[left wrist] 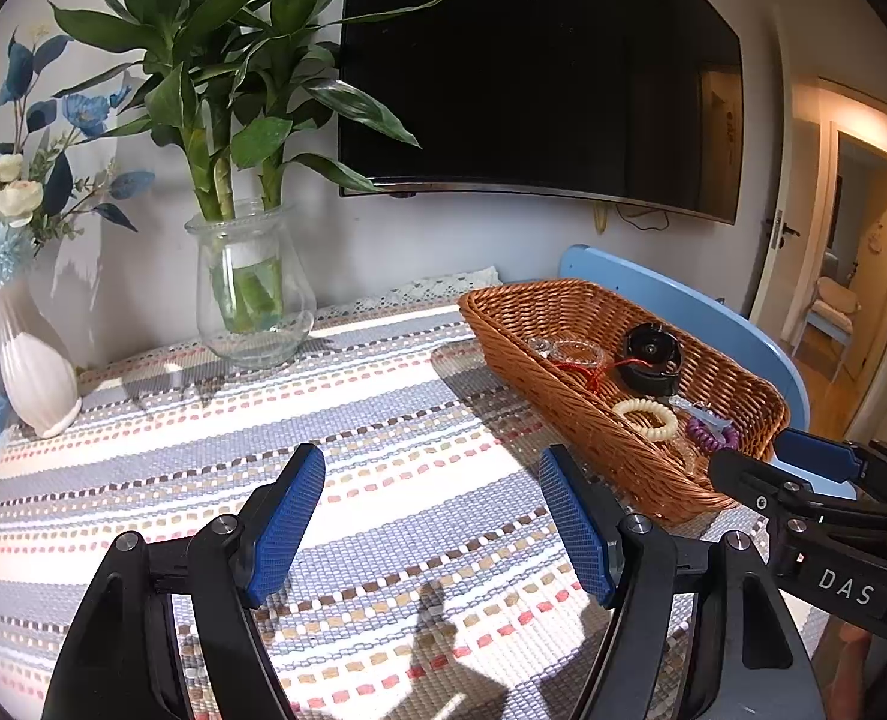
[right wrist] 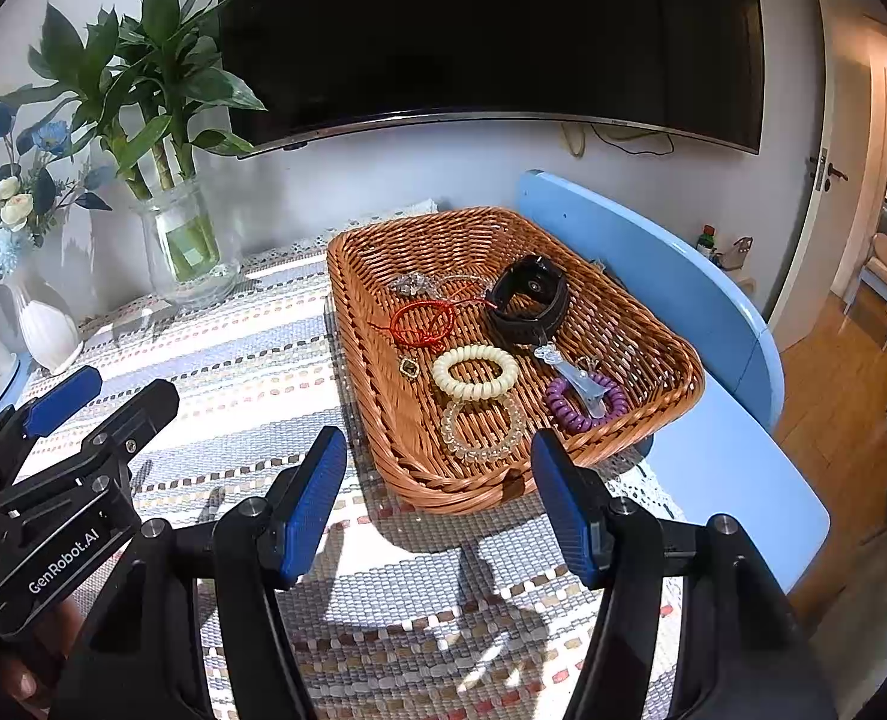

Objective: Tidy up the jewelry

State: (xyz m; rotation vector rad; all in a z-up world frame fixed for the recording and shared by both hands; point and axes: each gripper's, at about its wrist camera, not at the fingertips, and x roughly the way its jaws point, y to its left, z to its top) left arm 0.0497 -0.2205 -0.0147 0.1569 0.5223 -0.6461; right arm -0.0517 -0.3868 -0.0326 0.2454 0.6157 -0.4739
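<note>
A brown wicker basket (right wrist: 653, 354) (left wrist: 503, 324) sits on the striped table mat. Inside it lie a black watch (right wrist: 527, 300), a red cord bracelet (right wrist: 422, 321), a cream coil bracelet (right wrist: 475, 372), a clear bead bracelet (right wrist: 482, 429), a purple coil hair tie (right wrist: 587, 402) with a pale clip across it, and a small pendant (right wrist: 408, 367). My right gripper (right wrist: 437, 480) is open and empty just in front of the basket's near rim. My left gripper (left wrist: 431, 498) is open and empty over the mat, left of the basket.
A glass vase with green stalks (left wrist: 251, 288) and a white vase of flowers (left wrist: 35, 372) stand at the back left. A dark TV (left wrist: 533, 72) hangs on the wall. A blue chair back (right wrist: 641, 252) rises behind the basket. A doorway (left wrist: 857, 276) opens at right.
</note>
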